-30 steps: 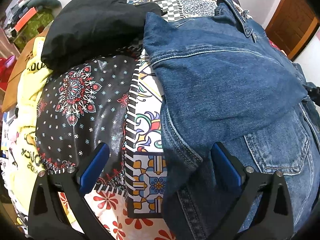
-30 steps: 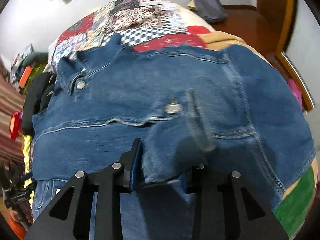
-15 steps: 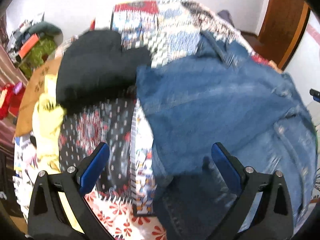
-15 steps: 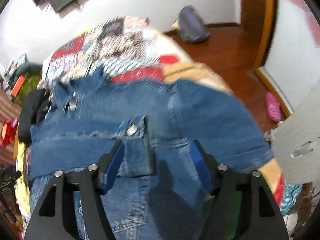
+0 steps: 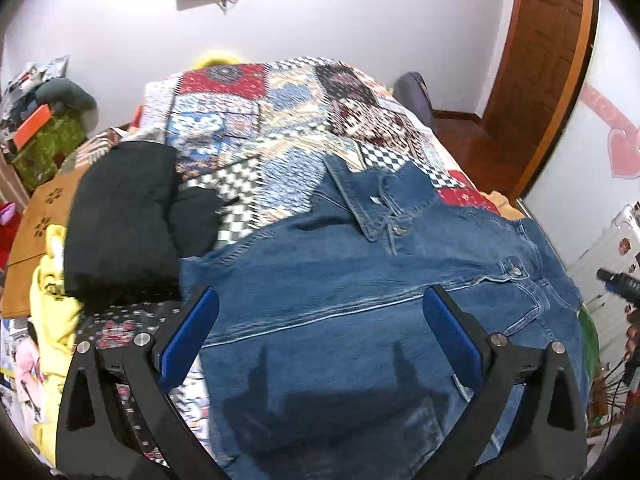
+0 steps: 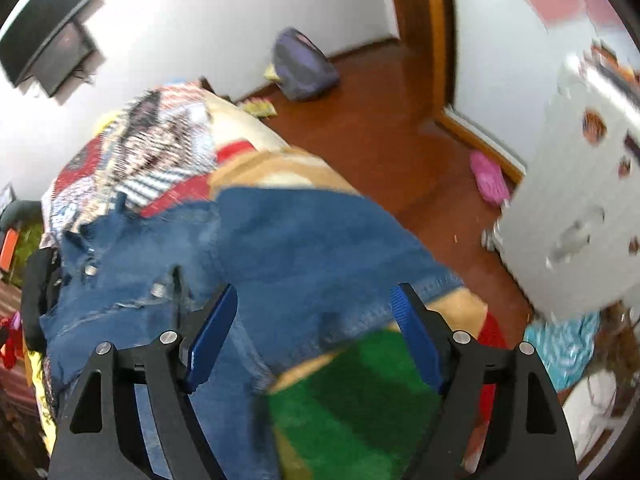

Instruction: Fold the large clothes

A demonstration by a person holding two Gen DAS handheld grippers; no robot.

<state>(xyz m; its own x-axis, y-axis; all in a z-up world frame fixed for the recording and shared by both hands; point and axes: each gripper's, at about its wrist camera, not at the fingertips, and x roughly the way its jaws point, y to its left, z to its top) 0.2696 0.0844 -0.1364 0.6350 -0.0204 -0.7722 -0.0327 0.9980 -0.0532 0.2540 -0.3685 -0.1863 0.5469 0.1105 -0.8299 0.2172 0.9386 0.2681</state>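
A blue denim jacket [image 5: 360,288] lies spread on the patchwork bedspread [image 5: 280,120], collar toward the far end, with one part folded over it. My left gripper [image 5: 320,332] hangs open above the jacket, nothing between its blue pads. In the right wrist view the denim jacket [image 6: 304,248] reaches the bed's right edge. My right gripper [image 6: 312,328] hovers over that edge with its jaws opening wide and no cloth pinched between them.
A folded black garment [image 5: 120,216] and a yellow garment [image 5: 52,308] lie on the bed's left side. A green and red blanket patch [image 6: 352,400] covers the near right corner. Wooden floor [image 6: 380,140], a purple bag [image 6: 304,64], a pink slipper [image 6: 488,176] and a white cabinet [image 6: 580,200] lie to the right.
My right gripper let go of the denim fold and opened, pulling back toward the bed's right edge. My left gripper rose and tilted up, staying open.
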